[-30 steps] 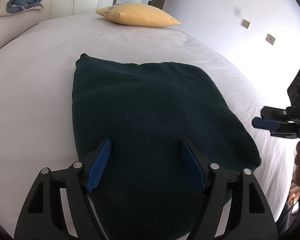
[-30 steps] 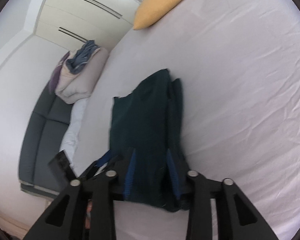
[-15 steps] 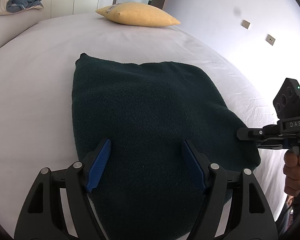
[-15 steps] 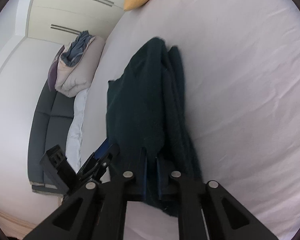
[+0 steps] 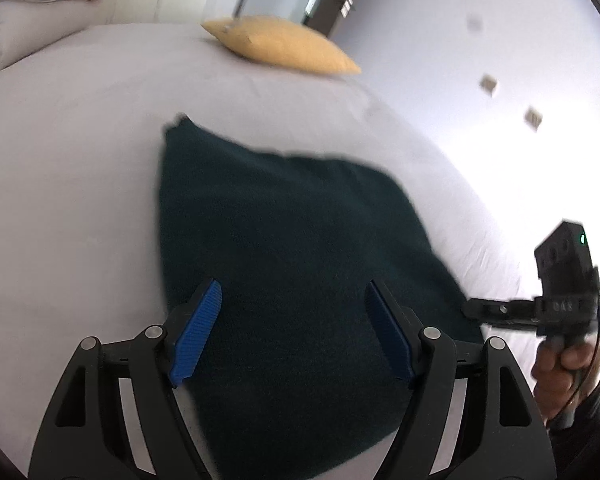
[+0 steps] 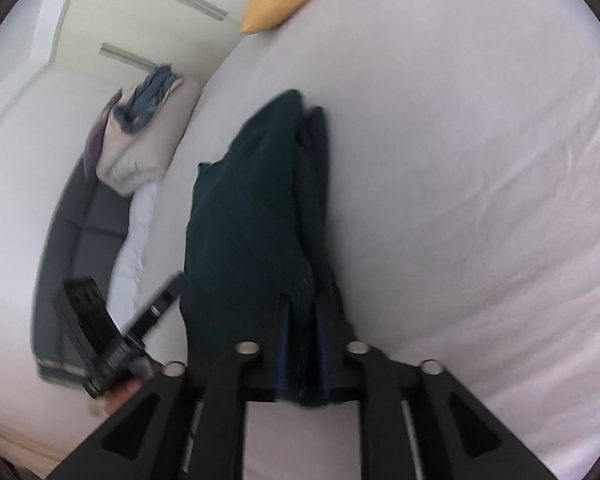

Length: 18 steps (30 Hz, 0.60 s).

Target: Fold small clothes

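A dark green knit garment [image 5: 300, 260] lies folded flat on the white bed [image 5: 60, 180]. My left gripper [image 5: 293, 286] hovers open over its near part, blue pads spread wide with nothing pinched. In the right wrist view the same garment [image 6: 252, 208] runs away from me in a long strip. My right gripper [image 6: 302, 304] has the garment's near edge bunched between its narrow jaws, which are opening. The left wrist view shows this right gripper [image 5: 470, 308] at the garment's right edge, held by a hand [image 5: 560, 368].
A yellow pillow [image 5: 284, 46] lies at the far end of the bed. A pile of pale bedding with a blue cloth [image 6: 144, 136] rests on a dark grey sofa [image 6: 80, 248] beside the bed. Wardrobe doors stand behind.
My right gripper came in to the garment's edge, closed on it, then widened a little. The left gripper lifted and rolled slightly, staying open.
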{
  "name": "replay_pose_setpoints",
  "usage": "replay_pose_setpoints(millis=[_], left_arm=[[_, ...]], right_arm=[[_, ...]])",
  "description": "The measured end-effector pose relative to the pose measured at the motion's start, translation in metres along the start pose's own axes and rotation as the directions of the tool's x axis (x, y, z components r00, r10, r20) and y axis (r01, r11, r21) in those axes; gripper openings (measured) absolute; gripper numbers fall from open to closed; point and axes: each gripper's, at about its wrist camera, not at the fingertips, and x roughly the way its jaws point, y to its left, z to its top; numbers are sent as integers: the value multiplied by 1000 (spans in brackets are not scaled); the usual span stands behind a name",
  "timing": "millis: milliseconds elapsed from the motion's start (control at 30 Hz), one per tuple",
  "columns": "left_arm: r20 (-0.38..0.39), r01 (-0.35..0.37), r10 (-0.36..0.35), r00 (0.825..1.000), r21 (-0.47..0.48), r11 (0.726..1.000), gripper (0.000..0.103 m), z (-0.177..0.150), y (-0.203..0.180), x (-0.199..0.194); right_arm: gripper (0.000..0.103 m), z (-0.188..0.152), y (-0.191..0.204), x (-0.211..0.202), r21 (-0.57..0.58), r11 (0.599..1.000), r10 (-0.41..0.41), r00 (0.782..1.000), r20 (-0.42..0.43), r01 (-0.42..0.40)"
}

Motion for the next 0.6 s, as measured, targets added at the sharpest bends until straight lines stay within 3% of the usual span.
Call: replay_pose_setpoints(millis=[67, 100, 133, 167, 267, 367, 433, 600], left_arm=[[66, -37, 39, 997, -37, 999, 74, 8, 16, -16], [81, -50, 55, 995, -63, 997, 80, 12, 25, -19], [86, -55, 64, 994, -95, 994, 84, 15, 35, -20], [74, -55, 65, 995, -134, 989, 85, 19, 48, -17], [-24, -35, 30, 999, -239, 970, 85, 25, 79, 6], [-134, 34, -81, 988, -321, 946, 85, 22, 89, 36], [-169, 47, -102, 980, -303, 952, 85, 23, 83, 50], [-252, 11, -63, 966, -201, 980, 85, 32, 56, 74]], right_arm=[[45, 3, 5, -13, -12, 1000, 25, 999, 48, -24], [50, 6, 7, -20, -28, 999, 26, 996, 84, -23], [62, 11, 7, -24, -34, 999, 26, 994, 106, -22], [67, 18, 5, -23, -23, 999, 39, 994, 105, -37], [67, 31, 1, -9, -19, 998, 60, 996, 59, -59], [67, 44, -3, 18, 0, 999, 36, 999, -5, -36], [67, 51, -7, 34, 14, 999, 39, 999, -32, -39], [48, 65, -11, 61, 35, 998, 57, 996, -74, -54]])
